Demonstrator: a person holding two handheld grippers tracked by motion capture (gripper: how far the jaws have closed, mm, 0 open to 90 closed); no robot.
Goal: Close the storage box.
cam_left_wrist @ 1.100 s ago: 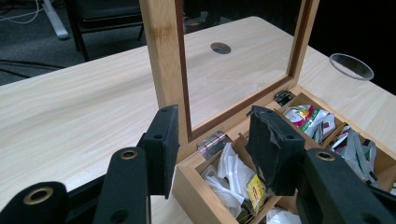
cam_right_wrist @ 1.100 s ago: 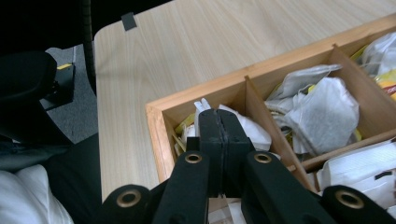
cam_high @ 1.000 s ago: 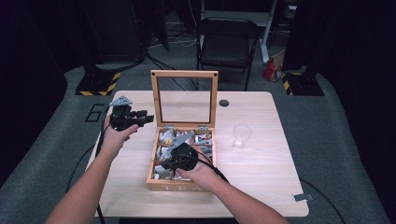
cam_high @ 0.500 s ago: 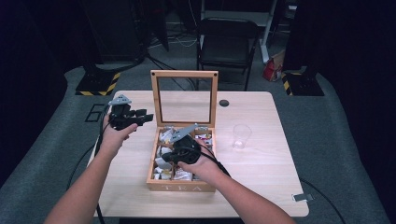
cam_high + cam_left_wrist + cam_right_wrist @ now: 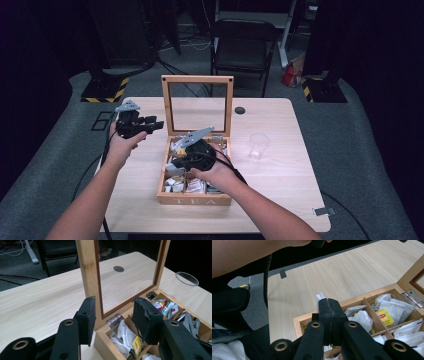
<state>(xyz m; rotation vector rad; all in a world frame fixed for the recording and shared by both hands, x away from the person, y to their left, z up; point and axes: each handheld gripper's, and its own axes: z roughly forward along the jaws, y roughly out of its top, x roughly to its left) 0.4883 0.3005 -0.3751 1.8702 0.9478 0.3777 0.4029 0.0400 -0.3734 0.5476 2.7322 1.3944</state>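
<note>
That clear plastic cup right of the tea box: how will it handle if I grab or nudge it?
The clear plastic cup looks thin-walled and holds nothing, so it is probably very light and would slide or tip at a nudge. A hard squeeze may buckle it. It stands upright on the table, apart from the tea box.

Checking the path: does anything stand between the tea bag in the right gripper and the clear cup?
Nothing visible. The right gripper holds the tea bag over the box; beyond its right wall, bare table reaches the cup.
</note>
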